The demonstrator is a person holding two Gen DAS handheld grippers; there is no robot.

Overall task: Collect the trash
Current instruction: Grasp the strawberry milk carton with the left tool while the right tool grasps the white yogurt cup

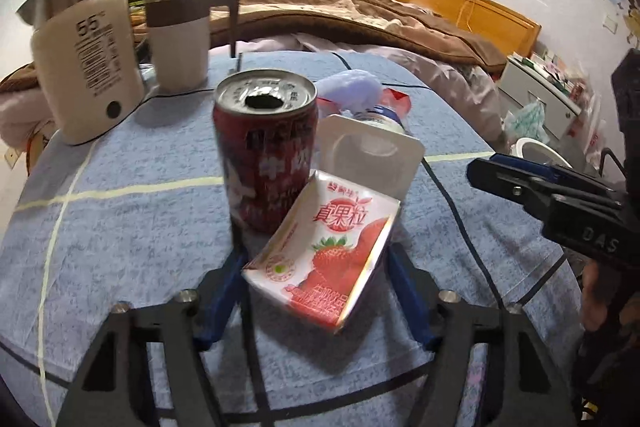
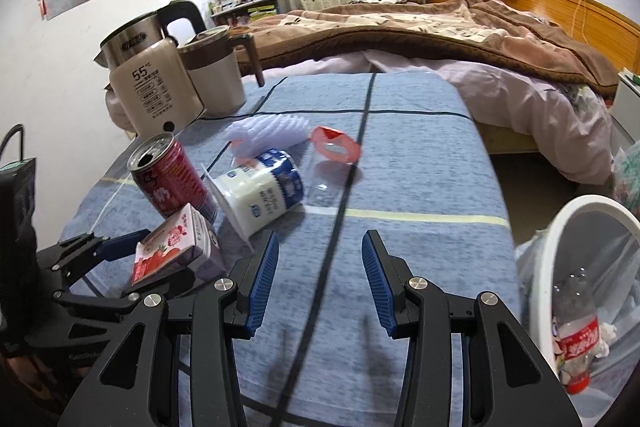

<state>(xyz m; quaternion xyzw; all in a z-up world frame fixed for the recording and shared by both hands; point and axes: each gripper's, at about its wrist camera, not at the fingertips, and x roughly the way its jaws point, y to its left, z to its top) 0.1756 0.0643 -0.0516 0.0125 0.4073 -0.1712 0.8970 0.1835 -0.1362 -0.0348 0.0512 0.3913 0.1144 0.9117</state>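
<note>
The flattened red-and-white strawberry milk carton [image 1: 320, 259] lies between the blue pads of the left tongs [image 1: 312, 291], long axis toward one o'clock; whether they pinch it I cannot tell. The right tongs [image 2: 320, 283] hover spread and empty over the blue-clothed counter [image 2: 420, 163].

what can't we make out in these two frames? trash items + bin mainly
- Yogurt cup: left wrist view, mostly hidden behind its own square lid and the red can.
- Red can label: both views, blurred.
- Strawberry carton: right wrist view, lower part covered by the left gripper; pad contact unclear.
- White bin: right wrist view, cut off by the edge; only a plastic bottle is identifiable.
</note>
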